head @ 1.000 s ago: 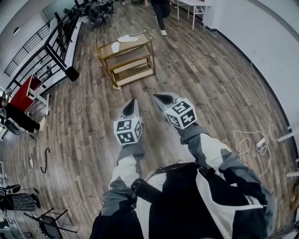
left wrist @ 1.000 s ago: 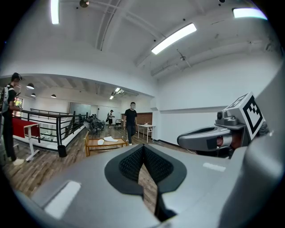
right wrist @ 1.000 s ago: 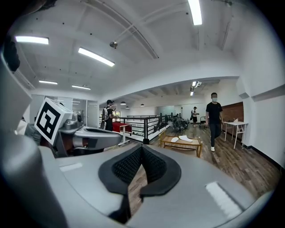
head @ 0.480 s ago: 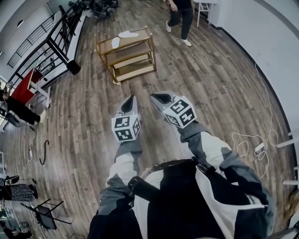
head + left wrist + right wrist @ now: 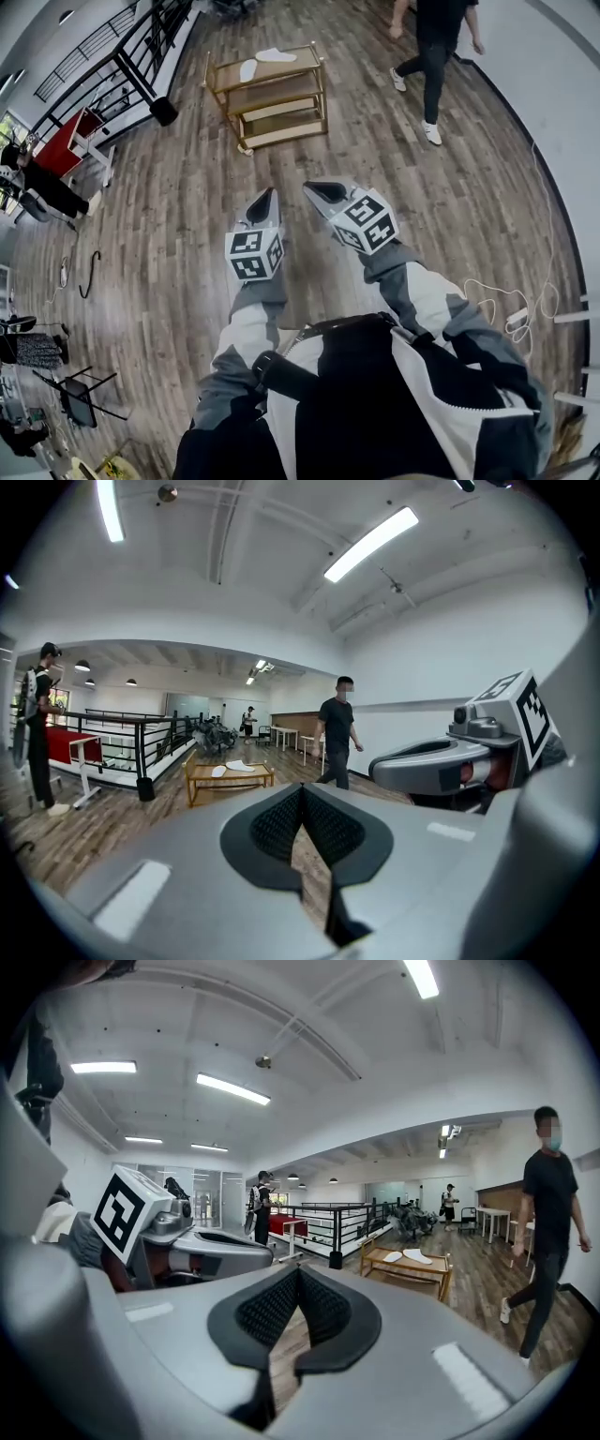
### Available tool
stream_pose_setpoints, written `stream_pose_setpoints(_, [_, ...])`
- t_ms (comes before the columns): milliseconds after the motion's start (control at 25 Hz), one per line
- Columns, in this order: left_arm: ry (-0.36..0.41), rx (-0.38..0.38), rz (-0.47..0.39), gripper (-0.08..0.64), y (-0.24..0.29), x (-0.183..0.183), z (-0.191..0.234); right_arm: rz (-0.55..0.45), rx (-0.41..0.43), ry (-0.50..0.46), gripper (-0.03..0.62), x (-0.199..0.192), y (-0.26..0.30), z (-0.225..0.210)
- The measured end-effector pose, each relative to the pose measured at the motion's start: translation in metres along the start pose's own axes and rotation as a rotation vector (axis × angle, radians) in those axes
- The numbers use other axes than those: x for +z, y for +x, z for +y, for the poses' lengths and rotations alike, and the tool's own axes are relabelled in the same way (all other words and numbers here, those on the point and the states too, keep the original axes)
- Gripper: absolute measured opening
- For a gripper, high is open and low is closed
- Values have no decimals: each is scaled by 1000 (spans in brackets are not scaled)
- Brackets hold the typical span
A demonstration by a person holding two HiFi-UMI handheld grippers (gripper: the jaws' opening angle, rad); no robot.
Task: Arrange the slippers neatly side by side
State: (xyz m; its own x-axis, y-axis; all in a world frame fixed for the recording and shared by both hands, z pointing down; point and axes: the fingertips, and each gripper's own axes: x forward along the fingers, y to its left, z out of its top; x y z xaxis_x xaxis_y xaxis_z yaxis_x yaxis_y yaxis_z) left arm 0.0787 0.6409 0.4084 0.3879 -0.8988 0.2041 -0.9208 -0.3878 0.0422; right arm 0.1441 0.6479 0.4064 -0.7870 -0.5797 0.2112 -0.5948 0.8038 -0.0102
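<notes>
Two white slippers (image 5: 264,61) lie apart on the top shelf of a low gold rack (image 5: 270,97), far ahead on the wood floor; they also show as pale shapes, the slippers (image 5: 232,768) in the left gripper view and the slippers (image 5: 410,1256) in the right gripper view. My left gripper (image 5: 263,202) is held in front of me, shut and empty. Beside it, my right gripper (image 5: 325,194) is also shut with nothing in it. Both are well short of the rack.
A person (image 5: 434,52) walks across the floor to the right of the rack. A black railing (image 5: 141,56) runs along the left, with a red table (image 5: 66,141) and another person (image 5: 37,183) beyond it. White cables (image 5: 511,300) lie at right.
The rack has shifted slightly right and up in the head view as my head turned. The walking person has moved from behind the rack to its right. Both grippers stayed shut.
</notes>
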Motion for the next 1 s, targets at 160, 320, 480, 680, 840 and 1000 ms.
stream_pose_setpoints(160, [-38, -2, 0, 4, 7, -1, 3, 1, 17, 4, 5, -4, 4, -4])
stream_pose_setpoints(320, [-63, -16, 3, 5, 19, -3, 9, -23, 5, 12, 5, 0, 10, -12])
stream_pose_setpoints(480, [-54, -45, 3, 5, 41, -2, 22, -10, -10, 29, 6, -5, 28, -23])
stream_pose_setpoints(680, [-102, -111, 17, 5, 76, -4, 50, -18, -36, 2, 5, 2, 63, -34])
stream_pose_setpoints(840, [-57, -165, 1, 5, 105, 12, 72, -14, -100, 25, 6, 15, 94, -62])
stream_pose_setpoints(1000, [-78, -223, -14, 5, 122, 23, 103, -14, -144, 24, 5, 28, 129, -72])
